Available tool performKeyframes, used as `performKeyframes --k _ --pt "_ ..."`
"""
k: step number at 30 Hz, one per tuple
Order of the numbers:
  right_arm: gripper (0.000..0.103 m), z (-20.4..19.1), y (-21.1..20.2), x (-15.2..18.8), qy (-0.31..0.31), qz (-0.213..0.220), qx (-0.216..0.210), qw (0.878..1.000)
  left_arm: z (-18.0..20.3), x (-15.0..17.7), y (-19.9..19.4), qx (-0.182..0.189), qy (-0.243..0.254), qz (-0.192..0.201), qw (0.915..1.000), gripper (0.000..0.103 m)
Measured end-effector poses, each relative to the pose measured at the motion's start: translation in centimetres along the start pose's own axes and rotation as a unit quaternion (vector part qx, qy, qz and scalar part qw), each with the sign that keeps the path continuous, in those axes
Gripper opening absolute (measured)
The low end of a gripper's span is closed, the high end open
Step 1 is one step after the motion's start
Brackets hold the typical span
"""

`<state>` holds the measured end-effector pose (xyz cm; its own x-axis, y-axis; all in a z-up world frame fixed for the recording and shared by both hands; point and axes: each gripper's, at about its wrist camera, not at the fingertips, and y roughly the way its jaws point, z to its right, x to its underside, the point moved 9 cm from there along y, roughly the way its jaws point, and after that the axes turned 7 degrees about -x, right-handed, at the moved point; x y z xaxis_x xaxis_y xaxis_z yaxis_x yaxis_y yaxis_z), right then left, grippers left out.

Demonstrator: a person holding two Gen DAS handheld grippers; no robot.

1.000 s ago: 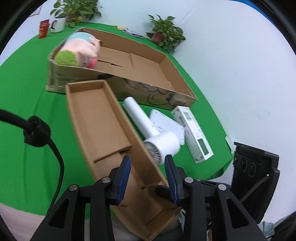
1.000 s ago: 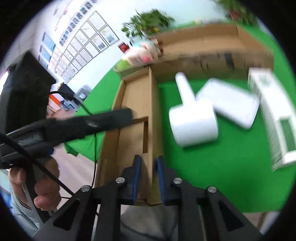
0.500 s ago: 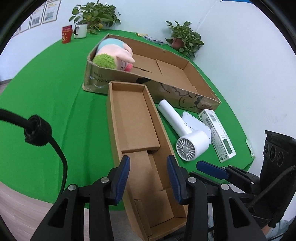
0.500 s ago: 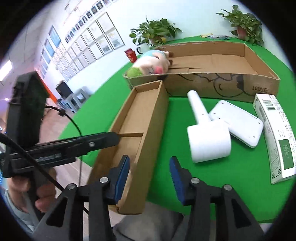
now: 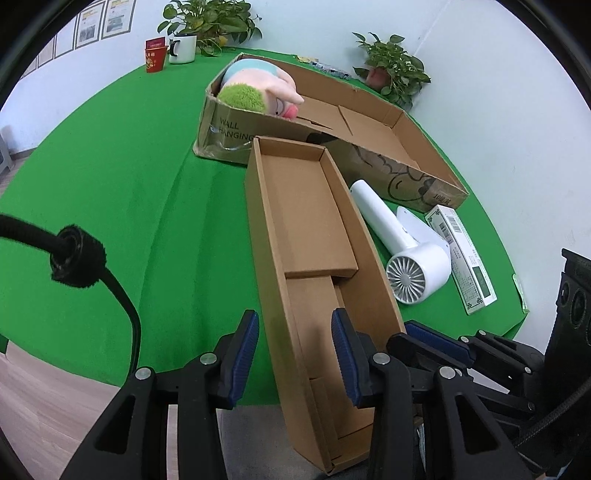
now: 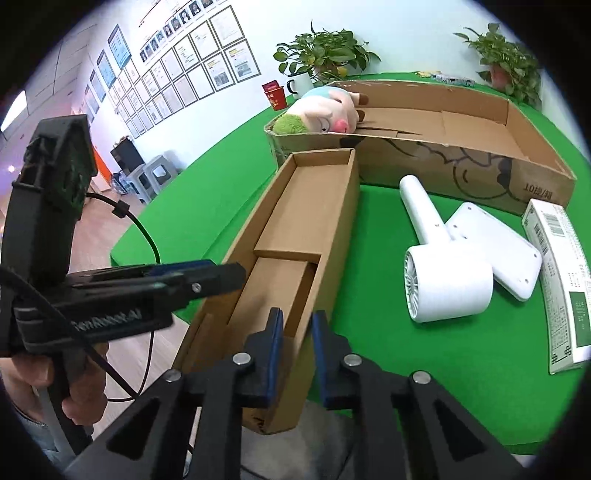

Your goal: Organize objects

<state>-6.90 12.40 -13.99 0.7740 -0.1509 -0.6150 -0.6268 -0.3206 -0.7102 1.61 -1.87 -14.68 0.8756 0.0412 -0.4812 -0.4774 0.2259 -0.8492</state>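
Note:
A long narrow cardboard box (image 5: 306,206) lies on the green table, its near end overhanging the table edge; it also shows in the right wrist view (image 6: 306,221). My left gripper (image 5: 295,354) is open, its fingers straddling the box's left wall. My right gripper (image 6: 297,347) is shut on the box's right wall near the near end. A white hair dryer (image 5: 402,243) (image 6: 439,266), a white flat pad (image 6: 495,247) and a white-green carton (image 6: 561,277) lie right of the box. A plush pig (image 5: 258,92) sits in the big open box (image 5: 369,125).
A red cup (image 5: 155,59), a white mug (image 5: 183,48) and potted plants (image 5: 210,22) stand at the table's far edge. Another plant (image 5: 391,74) is at the back right. A black cable (image 5: 77,258) hangs at the left.
My right gripper, open half a second ago, has closed on the narrow box's right wall. The left gripper has opened wider and shifted over the box's left wall.

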Motion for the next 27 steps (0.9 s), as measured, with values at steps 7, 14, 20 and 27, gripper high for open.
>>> performKeyframes --k 7,14,20,27 --pt "0.015 -0.3 0.5 -0.4 -0.016 0.000 0.029 0.999 -0.5 -0.2 0.8 -0.009 -0.012 -0.003 0.9999 0.013" --pt "0.009 0.7 2.0 -1.8 -0.013 -0.003 0.061 0.998 -0.2 -0.9 1.2 -0.030 -0.001 0.001 0.9995 0.012" --pt "0.009 0.4 1.8 -1.4 -0.008 -0.004 0.063 0.998 0.0 -1.2 0.7 -0.036 0.001 0.021 0.9991 0.011" --pt "0.009 0.3 1.2 -1.2 0.015 -0.006 0.051 0.999 0.4 -1.7 -0.8 -0.046 0.016 0.046 0.9977 0.011"
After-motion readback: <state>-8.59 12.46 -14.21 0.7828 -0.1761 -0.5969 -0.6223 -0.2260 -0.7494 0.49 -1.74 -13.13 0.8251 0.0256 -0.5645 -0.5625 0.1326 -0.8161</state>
